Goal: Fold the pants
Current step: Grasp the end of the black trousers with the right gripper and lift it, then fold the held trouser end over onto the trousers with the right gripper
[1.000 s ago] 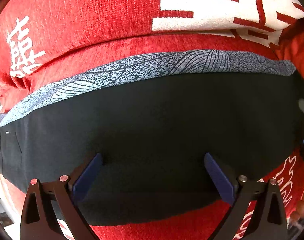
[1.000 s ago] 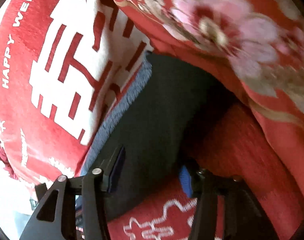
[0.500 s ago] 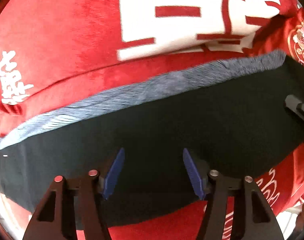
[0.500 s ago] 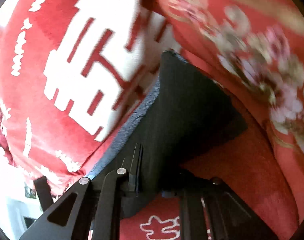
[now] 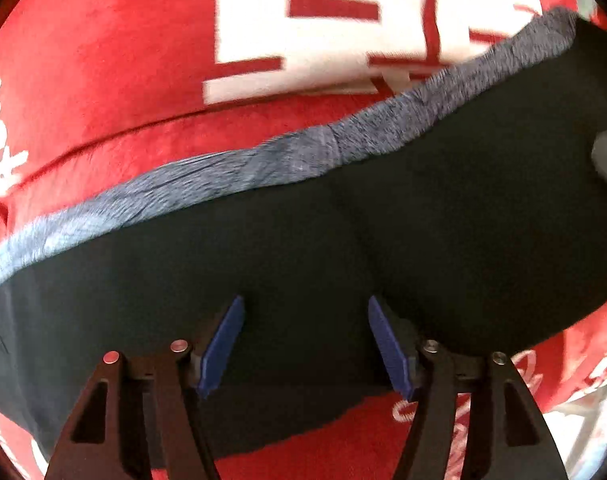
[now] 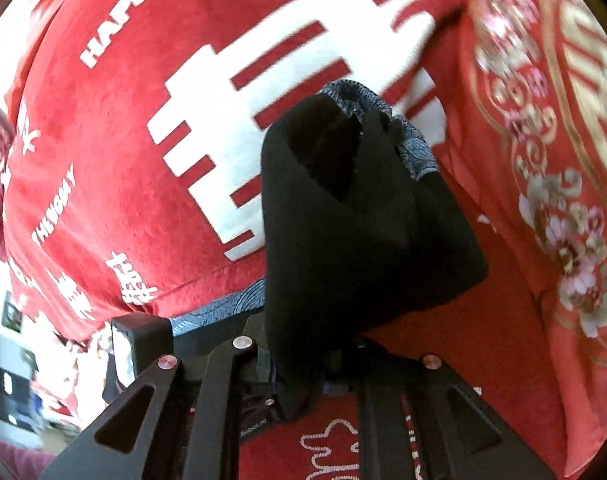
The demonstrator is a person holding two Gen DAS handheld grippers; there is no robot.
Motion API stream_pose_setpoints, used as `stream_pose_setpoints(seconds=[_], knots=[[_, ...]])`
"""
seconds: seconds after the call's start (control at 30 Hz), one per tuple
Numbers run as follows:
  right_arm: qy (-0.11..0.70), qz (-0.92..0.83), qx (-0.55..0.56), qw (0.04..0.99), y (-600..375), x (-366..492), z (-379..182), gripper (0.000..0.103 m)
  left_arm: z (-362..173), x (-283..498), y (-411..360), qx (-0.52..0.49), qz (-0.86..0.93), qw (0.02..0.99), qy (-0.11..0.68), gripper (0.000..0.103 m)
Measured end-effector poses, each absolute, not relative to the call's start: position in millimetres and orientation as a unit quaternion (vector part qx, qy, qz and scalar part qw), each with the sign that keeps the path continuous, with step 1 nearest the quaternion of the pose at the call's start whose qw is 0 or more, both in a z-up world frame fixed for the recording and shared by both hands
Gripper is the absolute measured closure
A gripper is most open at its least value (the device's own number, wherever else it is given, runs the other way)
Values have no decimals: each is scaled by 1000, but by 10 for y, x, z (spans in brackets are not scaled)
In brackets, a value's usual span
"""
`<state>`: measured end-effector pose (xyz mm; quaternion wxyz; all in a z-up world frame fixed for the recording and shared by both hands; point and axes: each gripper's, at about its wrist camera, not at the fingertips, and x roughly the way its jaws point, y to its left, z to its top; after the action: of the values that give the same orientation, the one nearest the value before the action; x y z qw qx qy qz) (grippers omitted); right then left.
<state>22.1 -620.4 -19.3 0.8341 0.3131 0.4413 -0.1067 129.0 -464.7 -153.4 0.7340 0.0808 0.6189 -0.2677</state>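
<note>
Black pants (image 5: pixel 303 240) with a grey-blue patterned waistband (image 5: pixel 263 164) lie across a red blanket. My left gripper (image 5: pixel 305 344) points down onto their middle. Its jaws stand about half wide and are opening slightly. The cloth runs between the tips, and the blue pads (image 5: pixel 223 344) show bare inner faces. My right gripper (image 6: pixel 303 364) is shut on one end of the pants (image 6: pixel 363 240) and holds it lifted. The cloth bunches up over the jaws and hides the pads, with a bit of waistband (image 6: pixel 411 148) at the top.
The red blanket (image 5: pixel 103 80) with big white characters (image 6: pixel 231 136) covers the bed. A red quilt with gold and pink flowers (image 6: pixel 563 220) lies to the right. The bed's edge and the room show at the lower left (image 6: pixel 11 392).
The right gripper shut on the pants' end and lifted it, rolling as it rose. The left jaws narrowed from wide to about half. The waistband's right end rose.
</note>
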Motion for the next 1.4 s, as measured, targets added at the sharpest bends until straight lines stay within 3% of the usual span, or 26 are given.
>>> stream_pose_setpoints(seconds=[0.07, 0.13, 0.33, 0.5, 0.63, 0.77, 0.9, 1.03, 1.1, 1.2, 1.4], knots=[[450, -107, 276, 842, -6024, 274, -98, 87, -1438, 1341, -4457, 61, -273, 741, 610, 33], [456, -108, 241, 850, -5814, 330, -22, 86, -1329, 1407, -4206, 56, -273, 750, 600, 17], [483, -98, 132, 860, -4926, 650, -27, 80, -1189, 1602, -3324, 47, -247, 764, 595, 17], [527, -72, 47, 845, -4055, 878, -427, 76, -1285, 1695, -2446, 56, -169, 774, 608, 17], [578, -80, -67, 809, -3370, 957, -991, 65, -1469, 1801, -1868, 54, -121, 768, 626, 17], [584, -80, -131, 797, -3063, 923, -1071, 52, -1507, 1821, -1586, 45, -108, 768, 630, 17], [570, -15, -78, 818, -3030, 780, -736, 41, -1383, 1872, -1501, 30, -126, 766, 630, 17], [565, 15, 157, 810, -3614, 565, -586, 41, -1227, 1810, -1882, 18, -181, 763, 620, 17], [551, -2, 300, 779, -4055, 443, -701, 41, -1153, 1855, -2062, 5, -215, 757, 617, 17], [521, -13, 429, 738, -4440, 300, -900, 41, -1090, 1929, -2330, -20, -245, 748, 617, 17], [486, -16, 537, 689, -4707, 131, -1201, 41, -1193, 1697, -2776, -7, -262, 732, 628, 17]])
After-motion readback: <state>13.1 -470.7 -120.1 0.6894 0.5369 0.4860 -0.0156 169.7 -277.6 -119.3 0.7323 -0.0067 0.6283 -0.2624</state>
